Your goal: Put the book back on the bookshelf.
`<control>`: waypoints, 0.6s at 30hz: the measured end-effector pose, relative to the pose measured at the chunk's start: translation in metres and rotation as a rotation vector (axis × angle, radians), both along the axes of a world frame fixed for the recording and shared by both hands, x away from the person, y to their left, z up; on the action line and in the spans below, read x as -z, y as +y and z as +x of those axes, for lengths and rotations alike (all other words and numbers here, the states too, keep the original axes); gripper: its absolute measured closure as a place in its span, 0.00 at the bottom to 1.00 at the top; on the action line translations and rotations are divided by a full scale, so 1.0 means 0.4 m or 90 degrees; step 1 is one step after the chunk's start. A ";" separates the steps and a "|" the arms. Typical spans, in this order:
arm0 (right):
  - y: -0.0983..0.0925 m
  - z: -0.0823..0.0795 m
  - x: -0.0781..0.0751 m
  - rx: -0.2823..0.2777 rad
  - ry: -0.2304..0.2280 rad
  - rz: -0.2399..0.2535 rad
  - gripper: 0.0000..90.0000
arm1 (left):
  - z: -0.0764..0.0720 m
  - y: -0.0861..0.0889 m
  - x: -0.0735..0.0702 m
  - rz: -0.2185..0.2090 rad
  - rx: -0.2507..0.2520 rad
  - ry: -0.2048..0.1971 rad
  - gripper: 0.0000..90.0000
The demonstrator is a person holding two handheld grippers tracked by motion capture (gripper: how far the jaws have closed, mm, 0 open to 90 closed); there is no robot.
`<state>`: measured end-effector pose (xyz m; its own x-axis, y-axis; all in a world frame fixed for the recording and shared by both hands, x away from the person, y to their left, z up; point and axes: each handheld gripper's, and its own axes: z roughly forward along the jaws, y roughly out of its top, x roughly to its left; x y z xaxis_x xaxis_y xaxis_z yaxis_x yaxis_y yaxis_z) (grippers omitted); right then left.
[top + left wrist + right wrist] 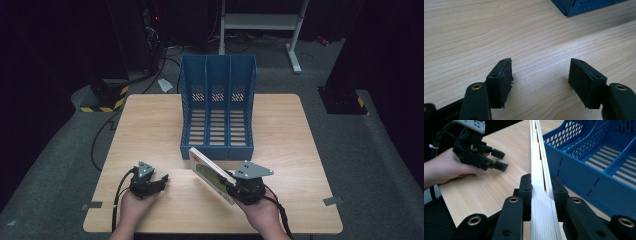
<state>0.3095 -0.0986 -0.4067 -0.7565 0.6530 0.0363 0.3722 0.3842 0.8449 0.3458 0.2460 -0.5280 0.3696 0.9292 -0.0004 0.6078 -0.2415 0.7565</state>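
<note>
A thin book (211, 173) with a white, red and green cover is held on edge above the table, just in front of the blue three-slot file holder (218, 105). My right gripper (231, 186) is shut on its near end; in the right gripper view the book's page edge (539, 182) runs away between the two pads, with the file holder (599, 167) to its right. My left gripper (162, 181) rests low on the table at the left, open. In the left gripper view its jaws stand wide apart over bare wood, and its fingertips (504, 72) hold nothing.
The wooden table (150, 125) has free room on both sides of the file holder. A corner of the file holder (584, 7) lies ahead of the left gripper. A metal stand (260, 25) and cables (165, 55) are on the floor behind the table.
</note>
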 end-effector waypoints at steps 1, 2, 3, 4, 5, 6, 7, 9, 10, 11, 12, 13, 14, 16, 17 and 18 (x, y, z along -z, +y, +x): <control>-0.003 0.001 -0.011 0.006 -0.006 0.003 0.84 | 0.000 0.000 0.000 0.000 0.000 0.000 0.39; -0.005 0.003 -0.016 0.009 -0.008 0.005 0.84 | 0.000 0.000 0.000 0.000 0.000 0.000 0.39; -0.005 0.003 -0.016 0.009 -0.008 0.005 0.84 | 0.000 0.000 0.000 0.000 0.000 0.000 0.39; -0.008 0.005 -0.022 0.009 -0.010 0.006 0.84 | 0.000 0.000 0.000 -0.001 0.000 0.000 0.39; -0.013 0.010 -0.033 0.014 -0.013 0.012 0.84 | 0.000 0.000 0.000 -0.003 -0.001 0.001 0.39; -0.013 0.010 -0.033 0.014 -0.013 0.012 0.84 | 0.000 0.000 0.000 -0.003 -0.001 0.001 0.39; -0.018 0.014 -0.044 0.018 -0.018 0.014 0.84 | 0.001 0.000 0.000 -0.003 0.000 0.000 0.39; -0.023 0.018 -0.055 0.023 -0.022 0.018 0.84 | 0.000 0.000 0.000 -0.003 -0.001 0.001 0.39; -0.025 0.021 -0.060 0.026 -0.024 0.020 0.84 | 0.001 0.000 0.000 -0.003 0.000 0.000 0.39; -0.028 0.023 -0.065 0.028 -0.028 0.021 0.84 | 0.001 0.000 0.000 -0.003 0.000 0.000 0.39; -0.028 0.023 -0.065 0.028 -0.028 0.021 0.84 | 0.001 0.000 0.000 -0.003 0.000 0.000 0.39; -0.031 0.025 -0.070 0.031 -0.028 0.022 0.84 | 0.001 0.000 0.000 -0.002 0.000 0.000 0.39; -0.034 0.028 -0.075 0.034 -0.030 0.026 0.84 | 0.001 0.000 0.000 -0.002 0.000 0.000 0.39; -0.040 0.031 -0.086 0.042 -0.036 0.030 0.84 | 0.001 0.000 0.001 -0.001 0.002 -0.001 0.39; -0.045 0.033 -0.092 0.046 -0.045 0.033 0.84 | 0.001 -0.001 0.001 0.000 0.002 -0.001 0.38; -0.047 0.034 -0.096 0.049 -0.046 0.034 0.84 | 0.001 -0.002 0.001 0.002 0.004 0.000 0.38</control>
<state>0.3232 -0.1176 -0.3682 -0.7066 0.7074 0.0202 0.3359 0.3100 0.8894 0.3462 0.2452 -0.5283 0.3761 0.9266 0.0022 0.6059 -0.2477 0.7560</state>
